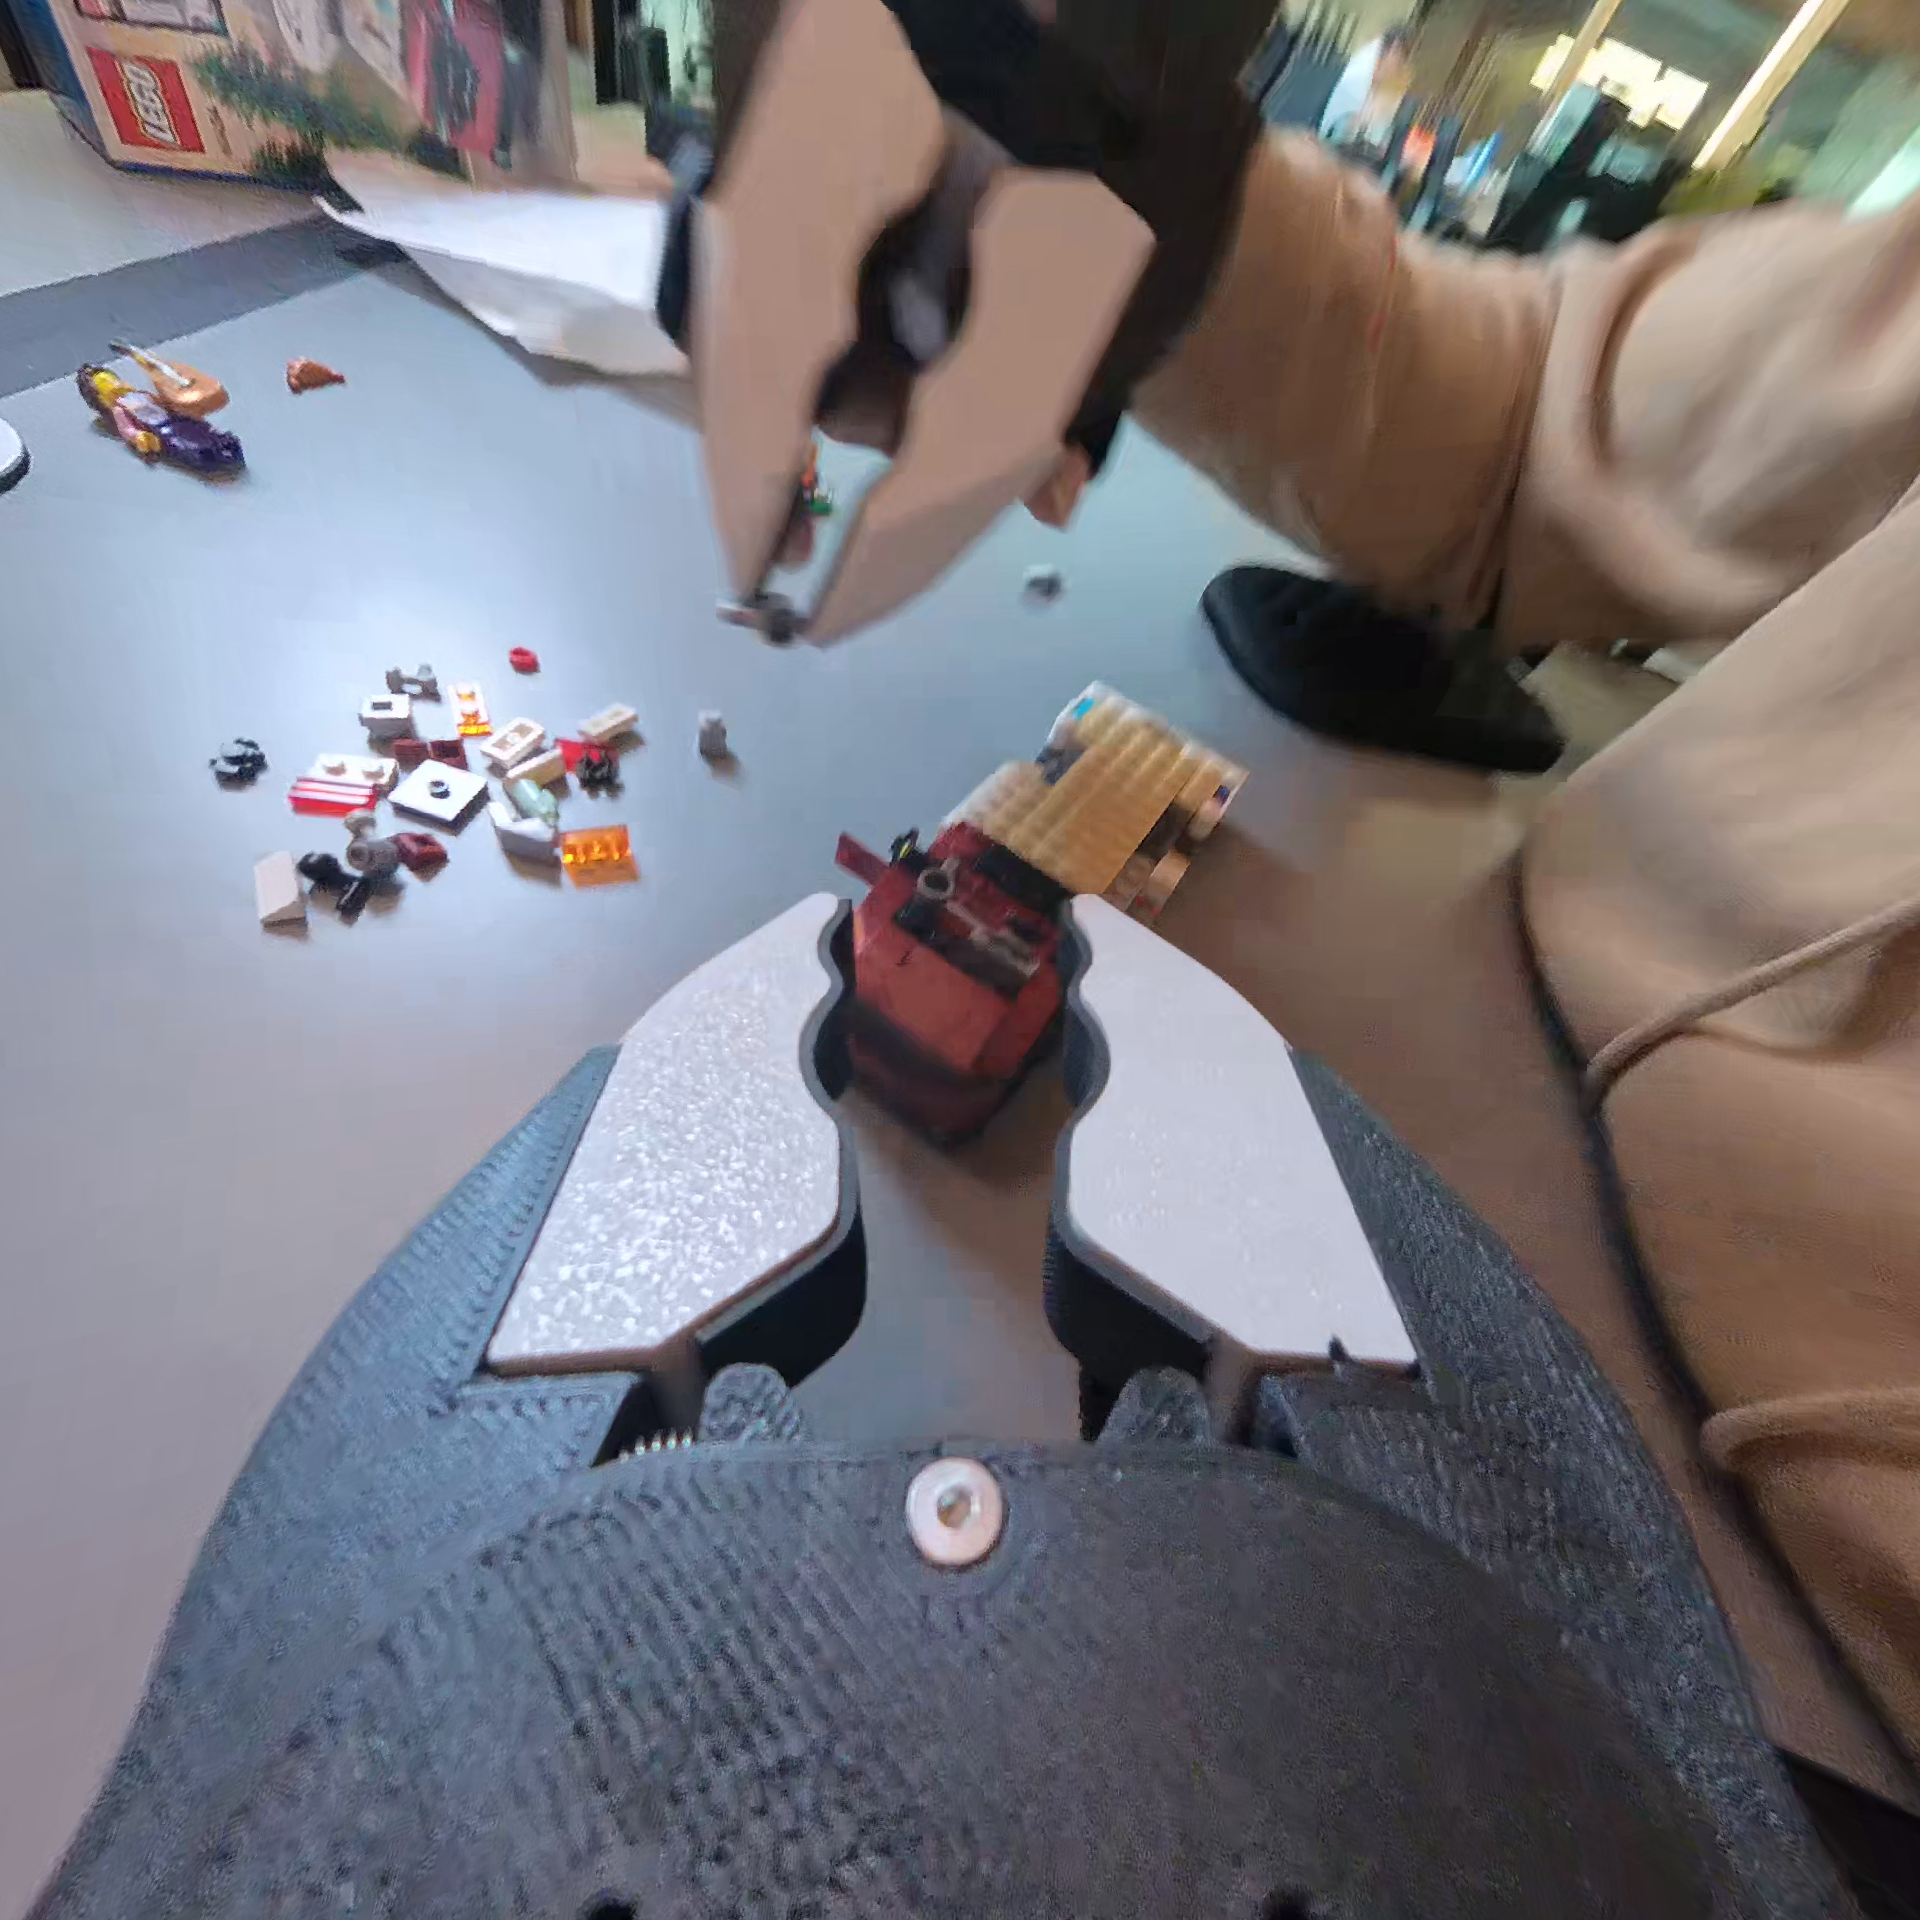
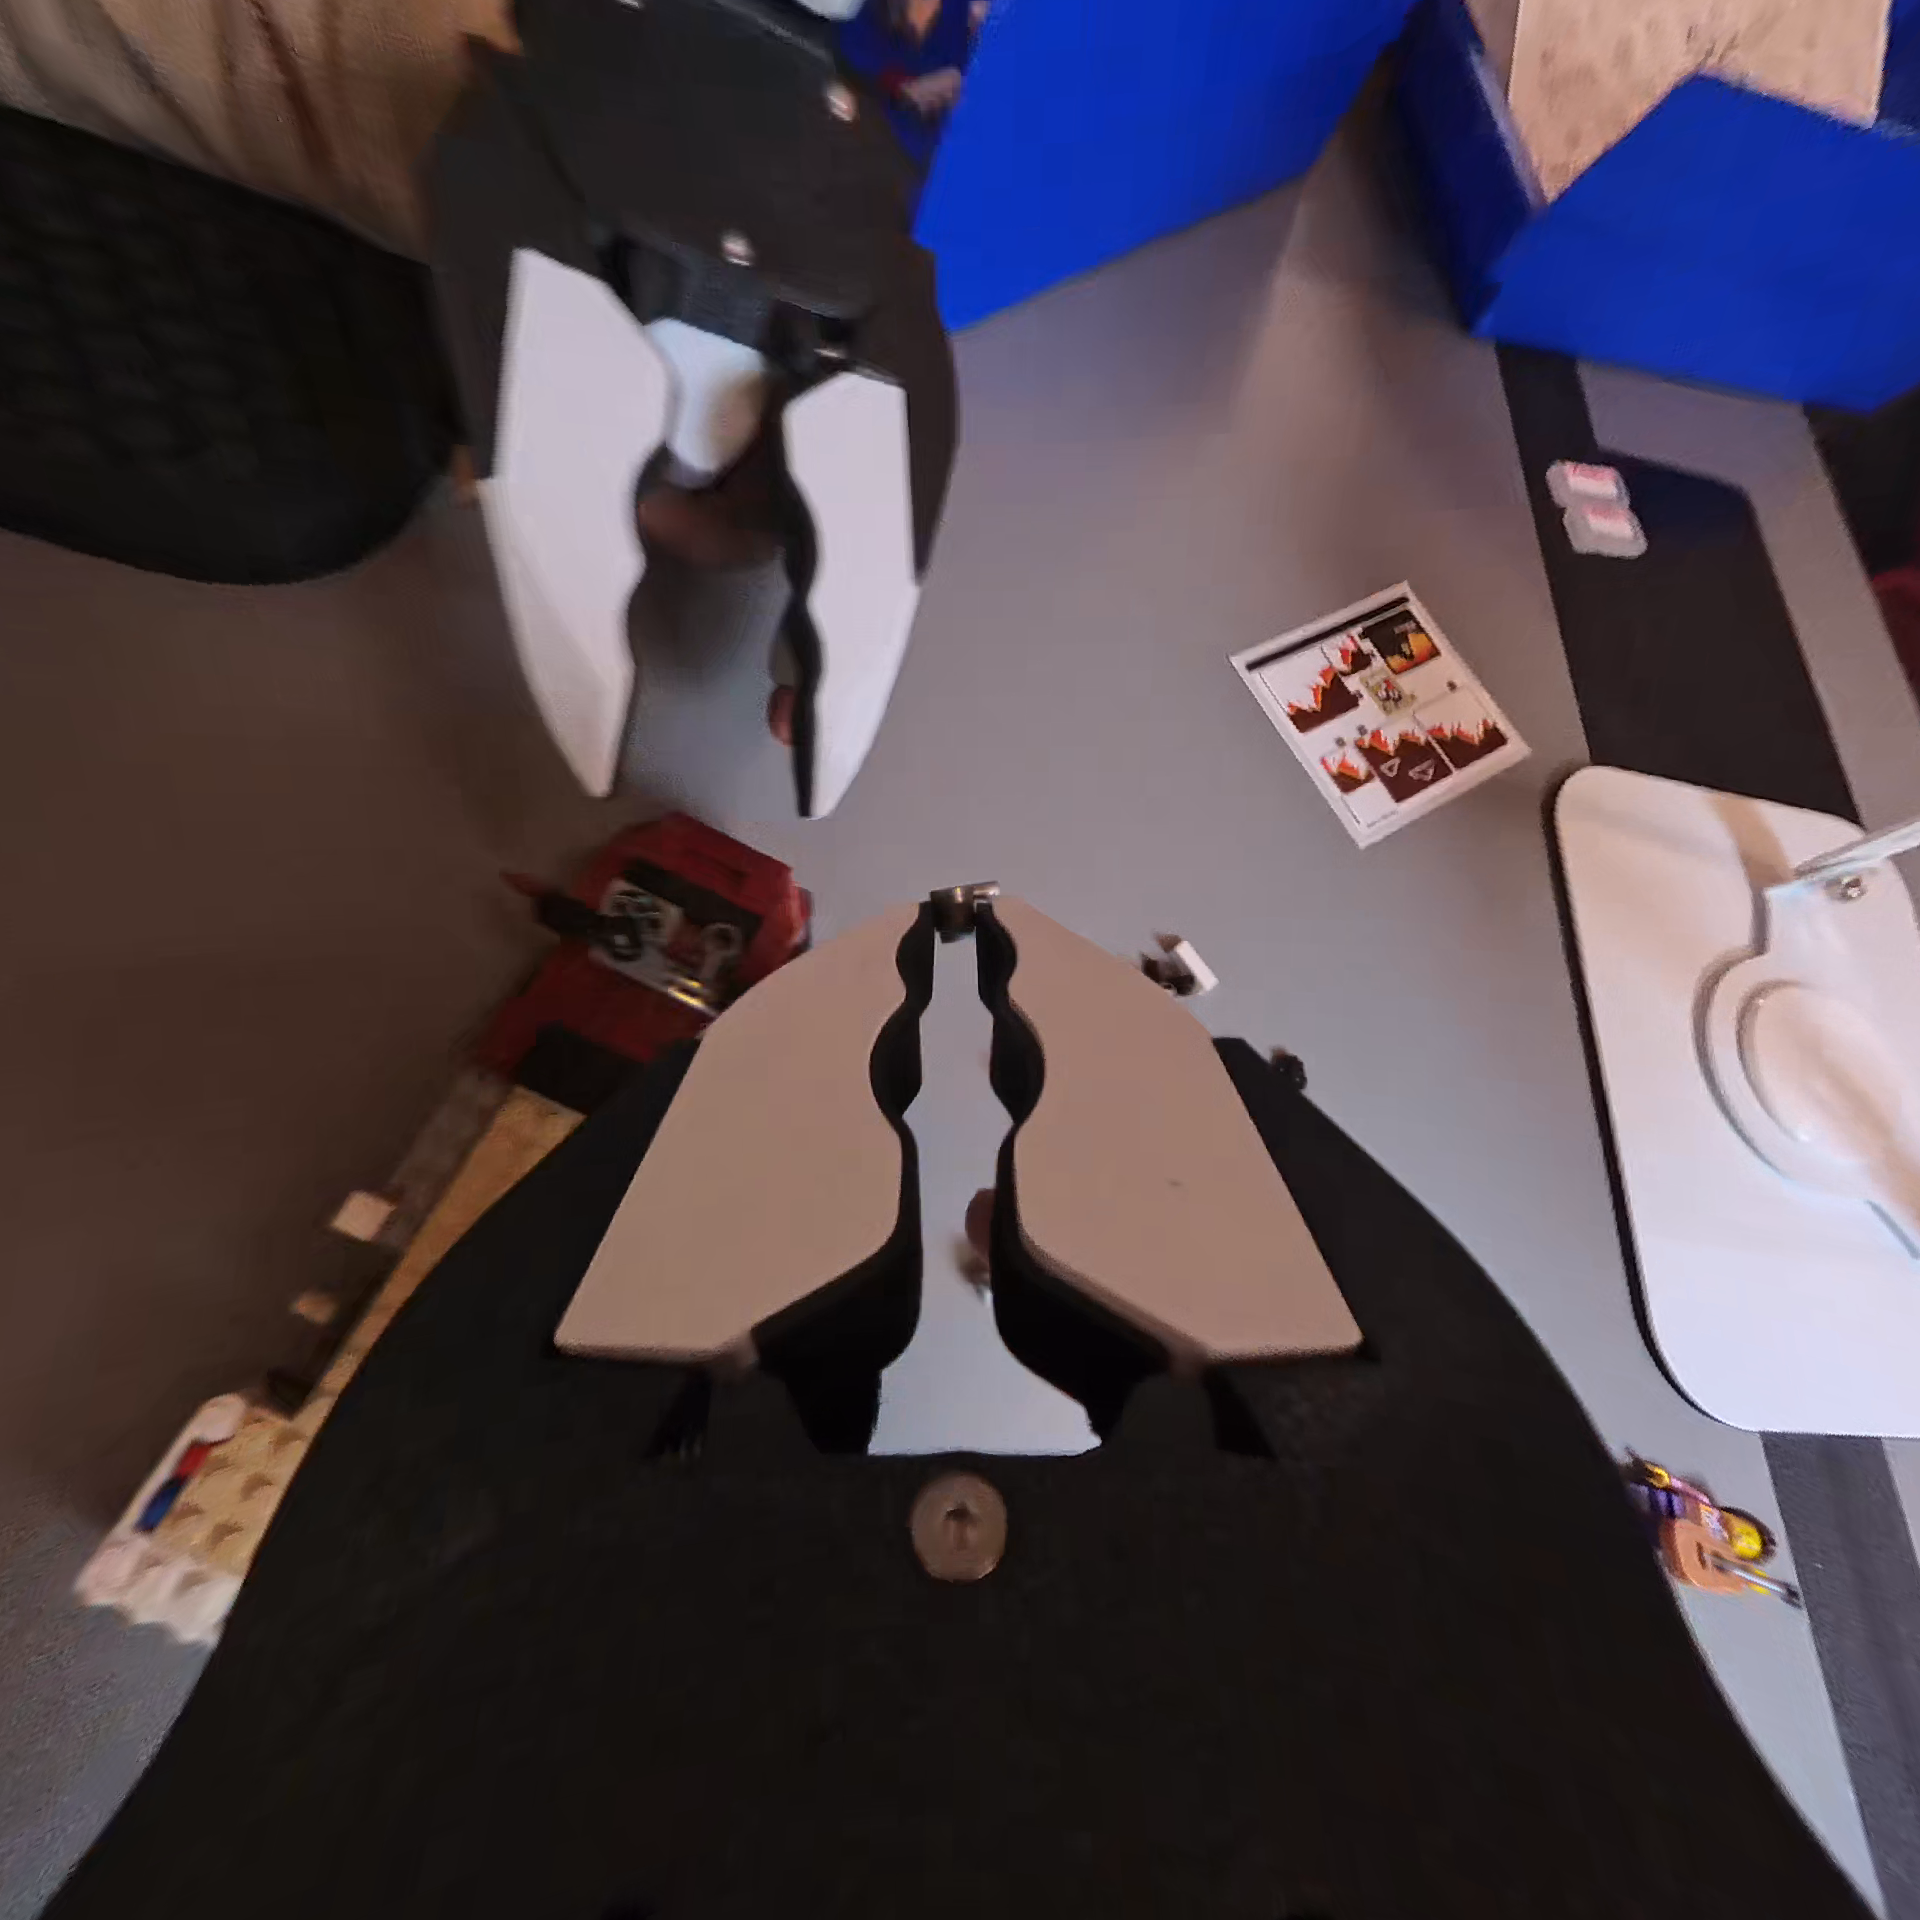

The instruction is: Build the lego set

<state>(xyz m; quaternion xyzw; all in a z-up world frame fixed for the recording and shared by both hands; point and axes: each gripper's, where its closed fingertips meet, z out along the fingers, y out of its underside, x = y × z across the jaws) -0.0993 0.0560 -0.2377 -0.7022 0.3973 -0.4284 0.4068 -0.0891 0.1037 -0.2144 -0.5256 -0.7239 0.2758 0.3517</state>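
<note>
Red brick model [image 1: 951,997] between left tool [image 1: 951,935] fingers, table edge nearby.

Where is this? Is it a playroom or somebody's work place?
It looks like a work desk, probably in an office, used for building with toy bricks: a grey table, a pile of loose bricks, a half-built red brick model, and a toy set box.
</note>
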